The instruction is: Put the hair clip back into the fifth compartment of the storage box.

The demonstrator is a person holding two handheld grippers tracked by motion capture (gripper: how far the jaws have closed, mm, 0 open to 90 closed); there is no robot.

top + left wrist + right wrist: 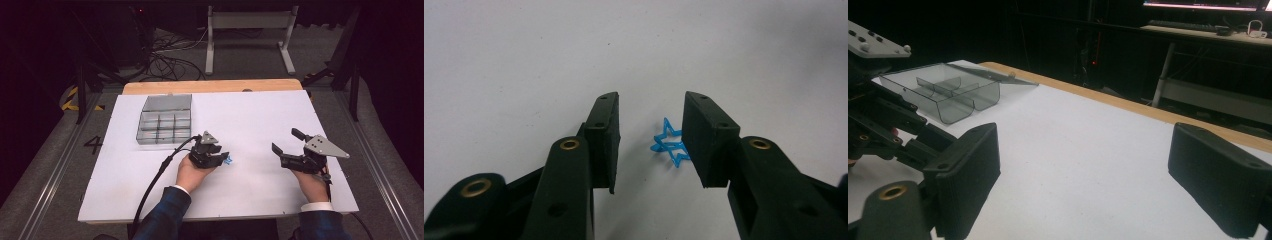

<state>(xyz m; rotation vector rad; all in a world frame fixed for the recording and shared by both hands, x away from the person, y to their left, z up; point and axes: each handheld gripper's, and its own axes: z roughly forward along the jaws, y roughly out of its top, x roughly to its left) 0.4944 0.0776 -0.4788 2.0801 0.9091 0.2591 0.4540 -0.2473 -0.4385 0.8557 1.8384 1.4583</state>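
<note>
Risk: your left gripper (651, 145), spread, has the blue star (669, 147) against one jaw; closing off-centre may flick it. Right gripper (1083, 185) spread, empty.

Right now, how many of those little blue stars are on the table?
1. The blue star lies on the white table between the left gripper's open jaws, close to one.

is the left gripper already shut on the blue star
No, the left gripper is open, with the blue star lying on the table between its jaws.

blue star-shaped piece (670, 144) | on white table (524, 60) | flat
</note>
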